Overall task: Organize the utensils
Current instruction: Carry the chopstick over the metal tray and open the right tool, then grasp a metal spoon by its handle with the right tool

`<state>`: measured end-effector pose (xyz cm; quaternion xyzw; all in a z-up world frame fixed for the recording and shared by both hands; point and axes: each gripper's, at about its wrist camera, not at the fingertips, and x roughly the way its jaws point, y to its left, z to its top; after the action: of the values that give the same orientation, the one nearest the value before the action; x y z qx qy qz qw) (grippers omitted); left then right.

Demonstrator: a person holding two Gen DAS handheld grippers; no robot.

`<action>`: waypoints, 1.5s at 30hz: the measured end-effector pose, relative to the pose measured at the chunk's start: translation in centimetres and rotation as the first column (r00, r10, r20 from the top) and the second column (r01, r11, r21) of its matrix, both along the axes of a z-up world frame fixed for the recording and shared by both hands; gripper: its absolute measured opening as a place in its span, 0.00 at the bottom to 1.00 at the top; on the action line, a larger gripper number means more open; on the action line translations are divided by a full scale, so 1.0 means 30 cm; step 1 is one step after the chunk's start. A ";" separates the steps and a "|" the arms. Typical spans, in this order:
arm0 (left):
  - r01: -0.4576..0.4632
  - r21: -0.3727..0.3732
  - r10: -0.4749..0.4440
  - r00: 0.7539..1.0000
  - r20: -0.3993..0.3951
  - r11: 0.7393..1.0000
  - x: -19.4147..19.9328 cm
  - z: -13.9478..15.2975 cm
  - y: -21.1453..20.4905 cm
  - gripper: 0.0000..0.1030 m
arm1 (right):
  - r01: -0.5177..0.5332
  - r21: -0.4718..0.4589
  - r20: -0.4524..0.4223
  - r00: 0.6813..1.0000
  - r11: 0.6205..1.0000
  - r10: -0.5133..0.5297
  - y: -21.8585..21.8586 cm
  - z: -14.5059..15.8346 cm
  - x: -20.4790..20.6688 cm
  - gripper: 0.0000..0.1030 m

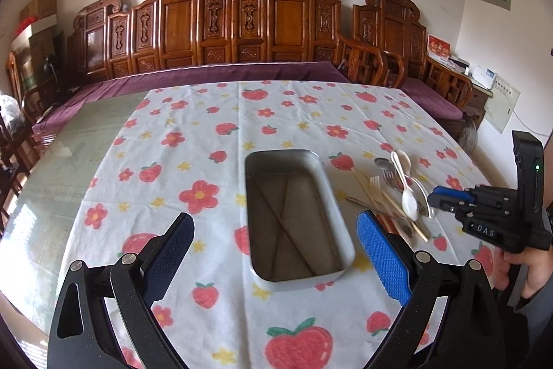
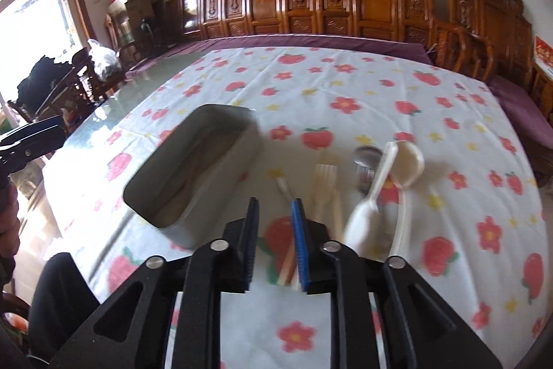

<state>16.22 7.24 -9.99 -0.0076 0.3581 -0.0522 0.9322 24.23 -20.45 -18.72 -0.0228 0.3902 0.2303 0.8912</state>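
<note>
Nearest you, your left gripper (image 1: 274, 251) hangs with its jaws spread wide and empty, straddling the near end of the rectangular grey metal tin (image 1: 297, 213), which sits open-topped on the strawberry-and-flower printed tablecloth (image 1: 179, 161) with two thin sticks lying crossed on its floor. Drop that gripper carelessly and a finger will likely catch the tin's rim and skid it across the cloth, so come down clear of the walls. Your right gripper (image 2: 274, 243) has its jaws parted only a little, nothing between them; they hover above the near ends of the pale wooden chopsticks (image 2: 287, 262). That narrow gap is the main risk: it could pinch one chopstick, or nudge the pile instead of taking it. Just beyond lies the heap of loose utensils (image 1: 397, 192), well apart from the tin's right wall: a cream plastic fork (image 2: 326, 182), a white plastic spoon (image 2: 366, 217), a white ladle-style spoon (image 2: 409, 161) and a steel spoon (image 2: 366, 158), overlapping, so lifting one may drag its neighbours. Left of the tin the cloth is open, with plenty of room. Farther left the cloth ends and the glossy green counter (image 1: 52, 182) shows bare; its far edge meets a purple-cushioned carved wooden bench (image 1: 207, 75).
</note>
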 end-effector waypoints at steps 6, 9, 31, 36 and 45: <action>0.029 -0.011 -0.029 0.999 -0.021 1.000 -0.008 -0.023 -0.104 0.89 | 0.049 0.026 -0.017 0.999 0.998 -0.048 -0.134 -0.058 0.007 0.23; 0.049 -0.008 -0.049 0.998 -0.028 0.999 -0.002 -0.037 -0.154 0.89 | 0.049 0.038 -0.024 0.999 0.998 -0.048 -0.148 -0.100 0.018 0.23; 0.068 -0.017 -0.069 0.997 -0.046 0.998 0.009 -0.106 -0.249 0.89 | -0.062 -0.065 -0.084 0.995 0.996 0.057 0.027 -0.305 0.108 0.36; 0.071 -0.011 -0.072 0.996 -0.047 0.997 0.005 -0.107 -0.264 0.89 | -0.053 -0.095 -0.082 0.996 0.994 0.045 0.040 -0.320 0.106 0.35; 0.077 0.003 -0.077 0.996 -0.053 0.997 -0.002 -0.115 -0.289 0.89 | -0.018 -0.023 -0.099 0.995 1.000 0.016 -0.021 -0.296 0.107 0.28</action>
<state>16.16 -1.44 -13.44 0.0070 0.3830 -0.0871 0.9196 27.44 -21.08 -27.60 -0.0254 0.4363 0.2342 0.8684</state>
